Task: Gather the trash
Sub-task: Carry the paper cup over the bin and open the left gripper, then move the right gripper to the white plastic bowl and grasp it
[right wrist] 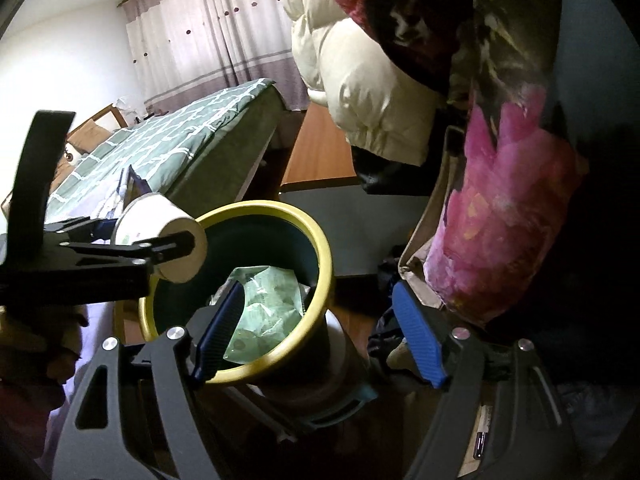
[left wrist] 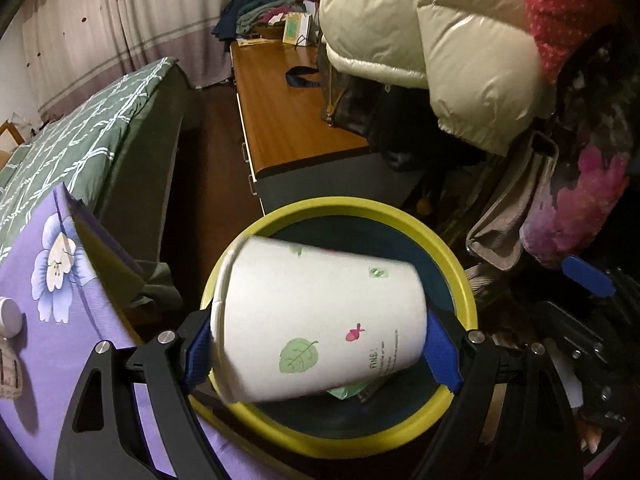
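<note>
Bedroom: bed (left wrist: 92,128) with green checked cover, curtains (right wrist: 224,32), wooden bench (left wrist: 288,112), cream jacket (left wrist: 432,40).
Bin (left wrist: 460,264), yellow rim: beside bed.
Paper cup (left wrist: 316,320): lying sideways over bin mouth, clamped in left claw (left wrist: 320,354).
Right claw (right wrist: 320,330): jaws apart, empty, straddling bin rim.
Right view only: green wrapper (right wrist: 264,312), probably plastic, inside bin.
</note>
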The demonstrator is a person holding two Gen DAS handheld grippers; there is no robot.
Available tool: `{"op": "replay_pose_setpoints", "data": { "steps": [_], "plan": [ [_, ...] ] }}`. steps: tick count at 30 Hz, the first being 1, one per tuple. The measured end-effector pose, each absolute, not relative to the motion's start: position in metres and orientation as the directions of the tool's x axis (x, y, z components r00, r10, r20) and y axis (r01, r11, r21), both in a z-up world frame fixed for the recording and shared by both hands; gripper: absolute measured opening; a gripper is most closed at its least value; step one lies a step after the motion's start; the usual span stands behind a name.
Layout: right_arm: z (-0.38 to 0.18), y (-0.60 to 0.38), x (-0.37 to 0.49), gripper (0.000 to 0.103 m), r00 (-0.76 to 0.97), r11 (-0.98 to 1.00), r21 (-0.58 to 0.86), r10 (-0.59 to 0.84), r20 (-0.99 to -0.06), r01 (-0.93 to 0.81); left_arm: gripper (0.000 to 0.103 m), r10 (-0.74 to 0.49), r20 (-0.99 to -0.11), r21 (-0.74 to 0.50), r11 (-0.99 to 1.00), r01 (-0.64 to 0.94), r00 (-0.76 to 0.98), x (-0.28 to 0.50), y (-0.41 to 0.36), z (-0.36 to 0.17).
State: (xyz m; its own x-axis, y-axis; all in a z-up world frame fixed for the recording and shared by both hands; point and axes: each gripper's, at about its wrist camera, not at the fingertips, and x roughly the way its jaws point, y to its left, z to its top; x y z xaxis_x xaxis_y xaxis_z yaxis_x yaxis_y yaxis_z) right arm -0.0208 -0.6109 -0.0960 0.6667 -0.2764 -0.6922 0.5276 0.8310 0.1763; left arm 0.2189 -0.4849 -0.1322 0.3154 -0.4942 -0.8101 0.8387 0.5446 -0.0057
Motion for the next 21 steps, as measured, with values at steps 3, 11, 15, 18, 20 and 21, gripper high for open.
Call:
{"op": "replay_pose_setpoints", "data": {
  "steps": [3,11,15,18,20,21],
  "plan": [
    [-0.097,-0.609,-0.019,0.072,0.665,0.832,0.176,-0.273,-0.695,0.526,0.096,-0.494,-0.807,-0.010,0.558,0.830,0.323,0.222,-0.483,-0.135],
    [-0.097,-0.599,-0.012,0.072,0.663,0.845,0.166,-0.261,-0.702,0.508,0.096,-0.530,-0.756,-0.011,0.597,0.802,0.385,0.220,-0.433,-0.108],
    [-0.096,-0.589,-0.004,0.073,0.667,0.858,0.162,-0.246,-0.703,0.487,0.098,-0.549,-0.710,-0.030,0.649,0.760,0.441,0.220,-0.385,-0.089],
    [-0.095,-0.577,0.005,0.073,0.670,0.873,0.155,-0.230,-0.706,0.463,0.098,-0.539,-0.678,-0.045,0.709,0.704,0.500,0.224,-0.337,-0.079],
    [-0.093,-0.566,0.012,0.073,0.674,0.885,0.150,-0.216,-0.707,0.441,0.098,-0.515,-0.664,-0.044,0.751,0.659,0.542,0.228,-0.304,-0.075],
    [-0.092,-0.562,0.016,0.072,0.676,0.890,0.149,-0.209,-0.706,0.431,0.098,-0.497,-0.653,-0.043,0.777,0.628,0.571,0.230,-0.284,-0.074]
  ]
}}
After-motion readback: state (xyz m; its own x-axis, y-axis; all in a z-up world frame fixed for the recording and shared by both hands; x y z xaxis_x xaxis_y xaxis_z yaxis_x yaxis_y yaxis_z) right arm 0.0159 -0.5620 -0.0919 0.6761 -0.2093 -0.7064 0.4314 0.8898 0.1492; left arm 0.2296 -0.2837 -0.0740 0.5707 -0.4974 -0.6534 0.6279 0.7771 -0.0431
